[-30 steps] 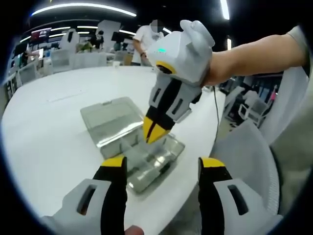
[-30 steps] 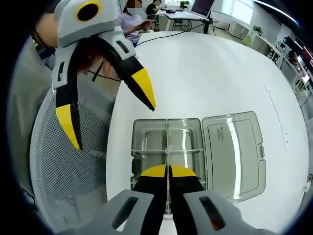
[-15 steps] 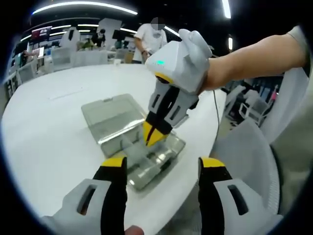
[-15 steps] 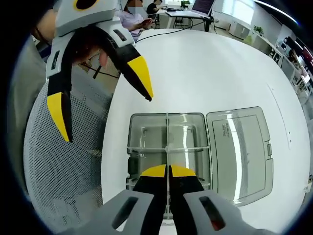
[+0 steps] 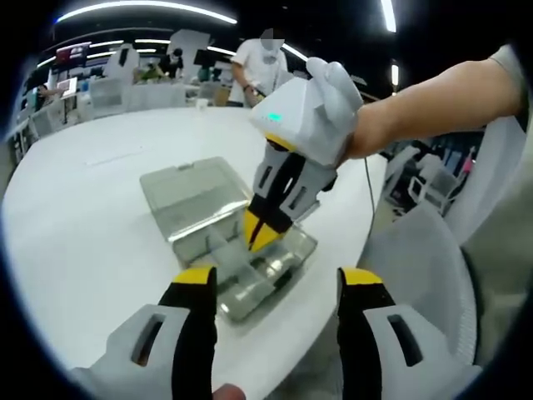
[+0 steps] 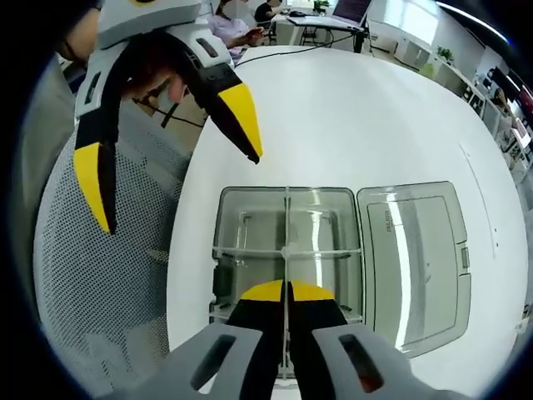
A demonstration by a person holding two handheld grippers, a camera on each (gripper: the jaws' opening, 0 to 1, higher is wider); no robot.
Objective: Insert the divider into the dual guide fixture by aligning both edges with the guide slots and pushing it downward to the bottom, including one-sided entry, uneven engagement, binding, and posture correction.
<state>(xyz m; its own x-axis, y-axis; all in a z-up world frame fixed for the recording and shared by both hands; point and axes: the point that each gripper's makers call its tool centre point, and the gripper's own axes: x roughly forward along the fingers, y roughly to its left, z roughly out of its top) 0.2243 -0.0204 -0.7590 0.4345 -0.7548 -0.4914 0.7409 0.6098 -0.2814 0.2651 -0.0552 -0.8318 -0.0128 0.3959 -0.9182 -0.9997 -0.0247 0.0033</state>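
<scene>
Over the clear box (image 6: 287, 250), upright divider (image 6: 286, 242) pinched by right gripper (image 6: 286, 292)

The place was an open-plan office or demo hall. Long ceiling light strips (image 5: 141, 12) ran at 12 o'clock in the left gripper view, above rows of white desks and chairs (image 5: 108, 93) at 11 o'clock. A round white table (image 6: 375, 125) stood in front, with a mesh office chair (image 6: 100, 275) at 9 o'clock in the right gripper view and a seated person at a desk (image 6: 237, 27) at 12 o'clock.
</scene>
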